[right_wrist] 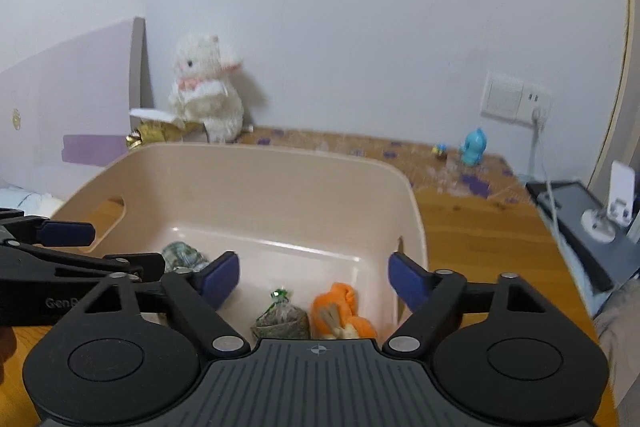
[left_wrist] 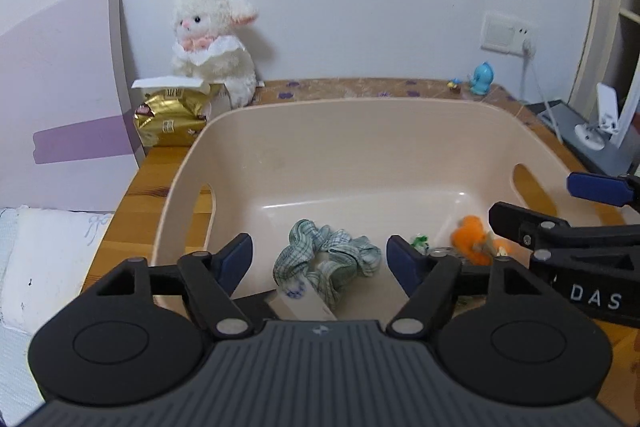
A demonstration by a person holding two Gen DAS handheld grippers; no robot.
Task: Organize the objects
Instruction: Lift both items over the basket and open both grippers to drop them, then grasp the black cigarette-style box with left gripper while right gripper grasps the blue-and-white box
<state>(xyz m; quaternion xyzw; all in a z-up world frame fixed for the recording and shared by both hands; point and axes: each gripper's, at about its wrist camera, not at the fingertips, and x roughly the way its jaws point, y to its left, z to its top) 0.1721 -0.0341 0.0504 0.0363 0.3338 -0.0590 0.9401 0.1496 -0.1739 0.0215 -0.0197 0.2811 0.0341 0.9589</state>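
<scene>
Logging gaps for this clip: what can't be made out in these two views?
- White packet in the bin: left view, lower end hidden behind the gripper body; print too small to read.
- Small bag: right view, contents too blurred to tell.
- Tiny figure beside the blue toy: too small to identify.

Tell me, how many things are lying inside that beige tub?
4 visible: a green checked scrunchie centre-front, a white packet just before it, a small clear bag and an orange plush right. The grippers may hide more.

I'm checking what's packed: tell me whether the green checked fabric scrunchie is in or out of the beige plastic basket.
In. The green checked fabric scrunchie lies on the floor of the beige plastic basket, inside its walls, near the orange plush toy.
</scene>
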